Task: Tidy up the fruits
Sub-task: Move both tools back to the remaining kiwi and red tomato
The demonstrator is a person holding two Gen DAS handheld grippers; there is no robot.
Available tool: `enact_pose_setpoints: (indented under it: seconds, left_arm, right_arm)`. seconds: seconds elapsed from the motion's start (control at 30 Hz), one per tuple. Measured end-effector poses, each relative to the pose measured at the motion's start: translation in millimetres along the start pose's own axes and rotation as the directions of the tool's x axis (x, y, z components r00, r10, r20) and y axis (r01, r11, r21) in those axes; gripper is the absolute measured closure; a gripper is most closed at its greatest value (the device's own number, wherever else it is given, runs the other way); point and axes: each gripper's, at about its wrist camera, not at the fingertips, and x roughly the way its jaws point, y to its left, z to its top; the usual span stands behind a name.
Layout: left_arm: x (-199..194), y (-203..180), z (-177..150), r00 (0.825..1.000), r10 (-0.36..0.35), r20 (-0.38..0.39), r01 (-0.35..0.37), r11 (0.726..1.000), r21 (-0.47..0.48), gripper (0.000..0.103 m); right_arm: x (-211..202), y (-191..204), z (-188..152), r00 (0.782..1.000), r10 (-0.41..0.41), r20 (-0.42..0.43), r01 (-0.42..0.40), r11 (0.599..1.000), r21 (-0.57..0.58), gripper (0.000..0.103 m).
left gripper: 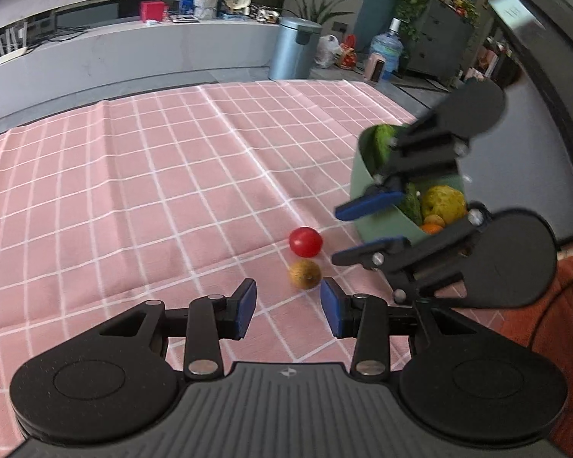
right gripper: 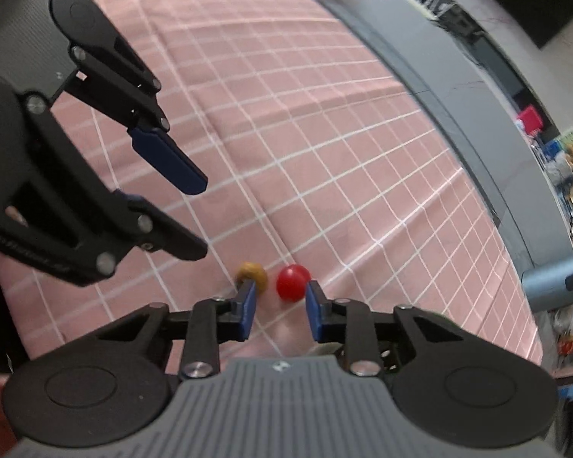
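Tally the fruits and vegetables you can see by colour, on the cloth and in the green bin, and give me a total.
Red: 1, the tomato on the cloth.
Brown: 1, the small round fruit beside it.
Green: 2, cucumbers in the green bin.
Yellow: 1, the lumpy fruit in the bin.
Orange: 1, partly hidden.
Total: 6 visible; more may be hidden.

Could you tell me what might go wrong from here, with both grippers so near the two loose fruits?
The red fruit and the brown fruit lie almost touching, so a finger closing on one could nudge the other and set it rolling across the tablecloth. The left gripper and right gripper crowd the same spot and might collide. The right one could also bump the green bowl.
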Motion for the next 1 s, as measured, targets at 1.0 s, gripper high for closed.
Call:
enact_pose_setpoints:
  seconds: [1.0]
  left_arm:
    - [51.7, -2.6, 6.6, 0.997, -0.033, -0.068, 0.031, 0.999, -0.034, 0.076]
  right_arm:
    - [51.7, -37.1, 12.4, 0.972, 0.196, -0.132, -0.210, 0.973, -0.095, 0.079]
